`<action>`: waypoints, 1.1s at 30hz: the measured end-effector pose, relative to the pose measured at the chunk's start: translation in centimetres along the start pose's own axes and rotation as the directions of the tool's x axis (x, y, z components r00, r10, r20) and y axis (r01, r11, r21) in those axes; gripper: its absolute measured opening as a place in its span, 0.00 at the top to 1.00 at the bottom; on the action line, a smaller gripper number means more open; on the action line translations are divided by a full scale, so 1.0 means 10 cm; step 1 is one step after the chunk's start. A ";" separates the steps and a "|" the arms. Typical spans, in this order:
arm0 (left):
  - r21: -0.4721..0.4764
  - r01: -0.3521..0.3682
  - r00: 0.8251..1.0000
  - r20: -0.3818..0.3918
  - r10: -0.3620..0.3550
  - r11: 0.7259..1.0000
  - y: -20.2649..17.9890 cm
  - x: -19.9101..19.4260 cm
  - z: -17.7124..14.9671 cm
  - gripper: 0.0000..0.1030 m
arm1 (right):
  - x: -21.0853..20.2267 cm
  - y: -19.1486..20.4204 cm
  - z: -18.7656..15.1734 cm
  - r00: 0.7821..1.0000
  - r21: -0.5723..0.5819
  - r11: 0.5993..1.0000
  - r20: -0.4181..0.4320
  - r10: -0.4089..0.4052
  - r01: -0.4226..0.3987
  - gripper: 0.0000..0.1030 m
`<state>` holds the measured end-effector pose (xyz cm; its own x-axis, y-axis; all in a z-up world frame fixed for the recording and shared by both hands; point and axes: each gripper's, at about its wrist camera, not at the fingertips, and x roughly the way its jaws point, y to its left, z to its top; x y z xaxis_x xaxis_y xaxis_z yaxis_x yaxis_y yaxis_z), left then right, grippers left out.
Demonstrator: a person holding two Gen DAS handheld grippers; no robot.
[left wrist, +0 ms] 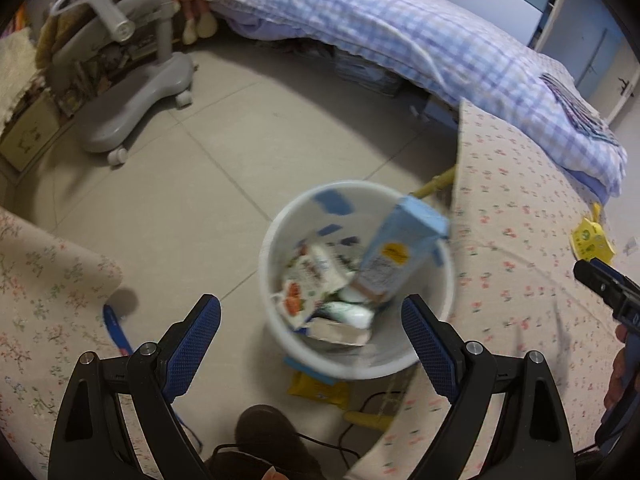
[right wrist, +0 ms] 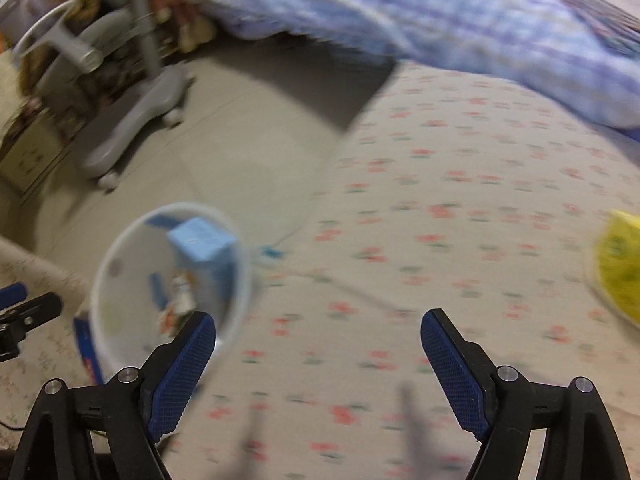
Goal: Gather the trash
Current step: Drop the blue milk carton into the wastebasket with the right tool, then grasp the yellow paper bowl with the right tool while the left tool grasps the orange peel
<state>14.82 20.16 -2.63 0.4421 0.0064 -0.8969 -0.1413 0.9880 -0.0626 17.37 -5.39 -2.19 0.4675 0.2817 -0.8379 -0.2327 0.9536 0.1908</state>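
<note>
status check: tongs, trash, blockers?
Left tongs open, empty, over the white bin. Right tongs open, empty, above the floral sheet. Blue carton in bin. Yellow wrapper on sheet, path clear.

Through my right wrist camera the picture is smeared. My right gripper (right wrist: 318, 328) has its blue pads wide apart with nothing between them, over a flowered cloth (right wrist: 460, 200). Down to the left sits a white bin (right wrist: 104, 280) on the tiled floor (right wrist: 240, 140), a light blue carton (right wrist: 204, 244) standing up inside it. A yellow wrapper (right wrist: 620, 268) lies on the cloth at the right edge. My left gripper's tip (right wrist: 28, 312) shows at the far left.
</note>
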 end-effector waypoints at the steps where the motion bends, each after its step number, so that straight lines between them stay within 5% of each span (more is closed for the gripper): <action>1: 0.013 0.006 1.000 0.001 -0.006 1.000 -0.10 -0.01 0.02 0.09 | -0.05 -0.13 0.00 1.000 0.022 1.000 0.003 -0.019 0.019 0.15; 10: 0.106 0.059 0.998 -0.008 -0.059 0.993 -0.87 -0.01 0.14 0.09 | -0.50 -1.36 0.05 0.978 0.194 0.962 0.041 -0.203 0.192 0.14; 17: 0.139 0.071 0.997 -0.040 -0.067 0.988 -1.18 0.10 0.17 0.09 | -0.55 -1.95 0.16 0.962 0.149 0.954 0.049 -0.270 0.261 0.13; 22: 0.158 0.075 0.996 -0.052 -0.068 0.985 -1.31 0.17 0.19 0.09 | -0.36 -2.02 0.24 0.971 -0.008 0.971 0.012 -0.240 0.240 0.13; 28: 0.172 0.090 0.995 -0.058 -0.082 0.981 -1.42 0.19 0.22 0.09 | -0.05 -1.94 0.21 0.957 -0.159 0.946 -0.031 -0.289 0.281 0.14; 33: 0.182 0.110 0.993 -0.051 -0.102 0.977 -1.50 0.14 0.21 0.09 | 0.00 -1.81 0.15 0.926 -0.246 0.899 -0.009 -0.377 0.363 0.32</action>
<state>19.42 5.65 -1.99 0.4082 -0.1022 -0.9072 0.0717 0.9942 -0.0797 22.84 -22.52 -4.88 0.5131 -0.0996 -0.8526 -0.2488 0.9333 -0.2587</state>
